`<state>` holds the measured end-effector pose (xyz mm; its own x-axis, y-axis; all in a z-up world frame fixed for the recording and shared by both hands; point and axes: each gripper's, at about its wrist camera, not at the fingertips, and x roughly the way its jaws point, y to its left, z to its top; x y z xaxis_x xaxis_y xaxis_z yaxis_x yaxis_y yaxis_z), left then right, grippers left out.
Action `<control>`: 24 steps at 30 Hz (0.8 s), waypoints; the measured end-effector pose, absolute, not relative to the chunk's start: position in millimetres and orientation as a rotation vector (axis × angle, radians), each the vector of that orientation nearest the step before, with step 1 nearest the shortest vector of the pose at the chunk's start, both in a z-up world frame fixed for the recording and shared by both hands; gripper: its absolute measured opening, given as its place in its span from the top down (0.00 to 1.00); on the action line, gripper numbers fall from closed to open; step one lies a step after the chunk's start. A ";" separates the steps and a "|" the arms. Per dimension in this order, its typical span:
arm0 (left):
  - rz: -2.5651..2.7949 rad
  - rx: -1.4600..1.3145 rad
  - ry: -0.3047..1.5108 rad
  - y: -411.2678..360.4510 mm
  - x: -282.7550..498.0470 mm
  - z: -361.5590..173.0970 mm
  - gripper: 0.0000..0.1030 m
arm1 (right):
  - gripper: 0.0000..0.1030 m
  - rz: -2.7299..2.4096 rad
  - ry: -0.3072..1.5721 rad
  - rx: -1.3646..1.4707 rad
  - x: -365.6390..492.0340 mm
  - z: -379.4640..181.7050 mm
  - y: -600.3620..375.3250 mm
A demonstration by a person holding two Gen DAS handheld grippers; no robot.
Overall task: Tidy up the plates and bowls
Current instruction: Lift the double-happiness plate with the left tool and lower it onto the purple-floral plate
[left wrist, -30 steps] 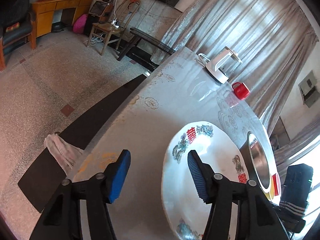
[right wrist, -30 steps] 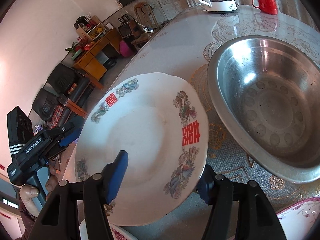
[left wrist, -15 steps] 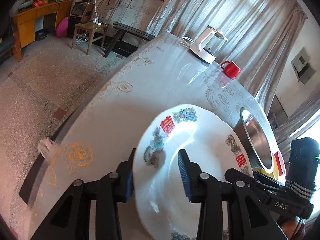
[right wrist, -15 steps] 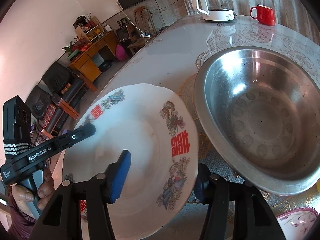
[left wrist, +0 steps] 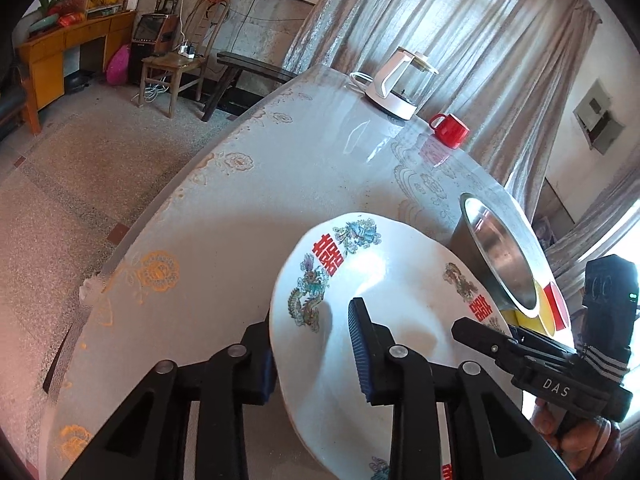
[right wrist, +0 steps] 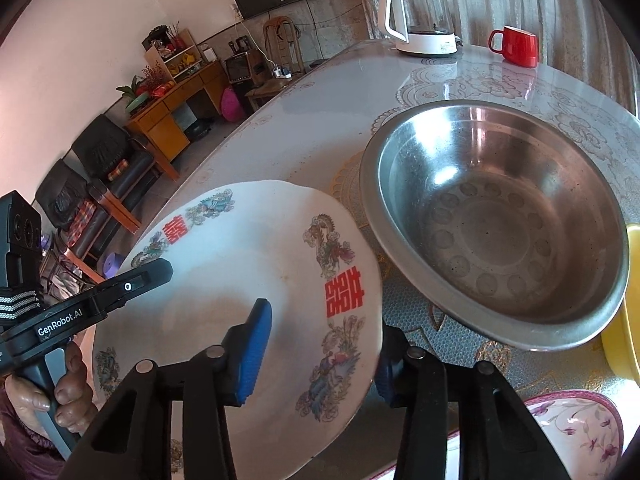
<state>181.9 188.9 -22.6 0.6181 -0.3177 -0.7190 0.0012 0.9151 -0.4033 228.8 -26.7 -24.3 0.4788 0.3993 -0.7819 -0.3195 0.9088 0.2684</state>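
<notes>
The white plate carries red double-happiness characters, "囍", printed on its rim at several places between coloured dragon and phoenix pictures. The left gripper, seen from the right wrist, bears the white words "GenRobot.AI". The right gripper, seen from the left wrist, bears the letters "DAS".

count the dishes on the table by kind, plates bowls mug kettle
Plates: 2, the white dragon plate and a floral plate
Bowls: 2, the steel bowl and a yellow bowl
Mugs: 1, red mug
Kettles: 1, white kettle
Total: 6
</notes>
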 end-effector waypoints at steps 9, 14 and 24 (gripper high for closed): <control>-0.231 -0.331 0.803 180.6 158.7 -4.9 0.71 | 0.62 0.462 0.956 0.101 215.4 -21.4 -32.3; -0.256 -0.304 0.782 176.8 144.7 0.0 0.71 | 0.64 0.471 0.944 0.112 206.4 -19.8 -38.5; -0.292 -0.260 0.738 163.9 123.7 11.1 0.71 | 0.68 0.483 0.887 0.122 190.0 -7.3 -51.4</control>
